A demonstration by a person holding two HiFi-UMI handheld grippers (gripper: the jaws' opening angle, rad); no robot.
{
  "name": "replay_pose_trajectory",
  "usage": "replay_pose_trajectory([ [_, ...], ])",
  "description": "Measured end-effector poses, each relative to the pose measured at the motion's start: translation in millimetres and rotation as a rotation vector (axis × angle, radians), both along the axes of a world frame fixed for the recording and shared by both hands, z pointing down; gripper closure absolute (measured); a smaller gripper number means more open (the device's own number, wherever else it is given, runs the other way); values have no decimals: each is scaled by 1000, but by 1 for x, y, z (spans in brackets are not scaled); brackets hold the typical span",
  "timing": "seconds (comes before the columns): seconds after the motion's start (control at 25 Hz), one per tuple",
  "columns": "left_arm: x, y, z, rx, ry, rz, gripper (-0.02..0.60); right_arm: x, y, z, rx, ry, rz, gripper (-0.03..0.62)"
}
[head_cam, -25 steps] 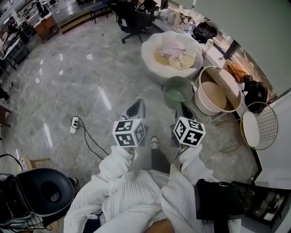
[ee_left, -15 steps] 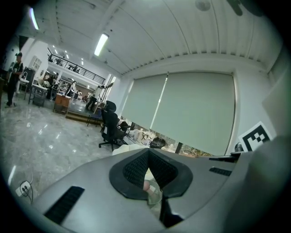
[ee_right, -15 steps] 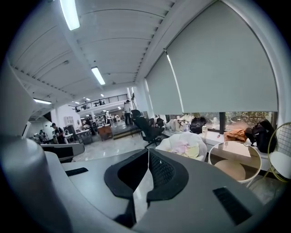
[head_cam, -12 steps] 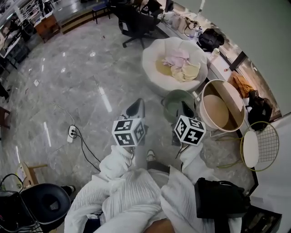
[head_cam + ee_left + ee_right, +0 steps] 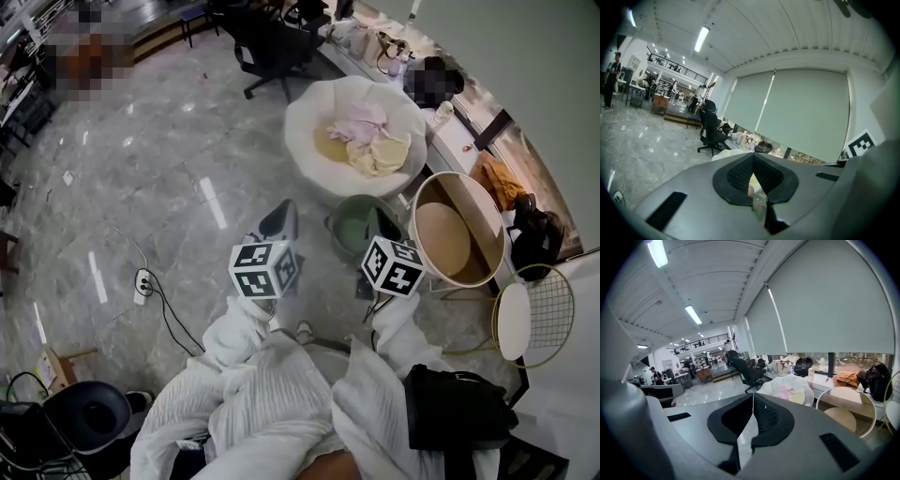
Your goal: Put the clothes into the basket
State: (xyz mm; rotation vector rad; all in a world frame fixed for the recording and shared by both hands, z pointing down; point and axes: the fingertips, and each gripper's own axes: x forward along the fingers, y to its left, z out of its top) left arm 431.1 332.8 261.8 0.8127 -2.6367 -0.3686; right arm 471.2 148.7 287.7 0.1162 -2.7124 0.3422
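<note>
A heap of pink and pale yellow clothes (image 5: 367, 139) lies in a round white cushioned seat (image 5: 309, 112) ahead of me. A green tub (image 5: 354, 227) stands on the floor just in front of the seat. Beside the tub is a white-rimmed round basket (image 5: 457, 231) with a tan bottom. My left gripper (image 5: 281, 217) is held out over the floor left of the tub, shut with nothing in it. My right gripper (image 5: 380, 223) hangs over the tub's near rim, also shut and empty. In the right gripper view the clothes (image 5: 793, 393) show beyond the closed right gripper (image 5: 753, 395).
A black office chair (image 5: 267, 42) stands behind the seat. A round wire-mesh table (image 5: 536, 314) is at the right, and a black bag (image 5: 459, 412) lies by my right side. A power strip with its cable (image 5: 142, 281) lies on the marble floor at the left.
The whole view has shifted forward: the seat, tub and basket sit closer to both grippers. Both grippers stay shut and keep their pose.
</note>
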Motion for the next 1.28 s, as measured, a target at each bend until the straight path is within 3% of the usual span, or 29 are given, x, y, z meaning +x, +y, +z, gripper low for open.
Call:
replay_pose_trajectory([
  [0.44,-71,-20,16,-6,25,55,575,-57,-22,25,-17,51,58,569],
  [0.96,-249,-17,9,-9,-10,203,575,-209,-9,9,-12,13,218,569],
  [1.28,-327,-6,6,-19,-31,269,575,-283,9,13,-24,13,273,569],
])
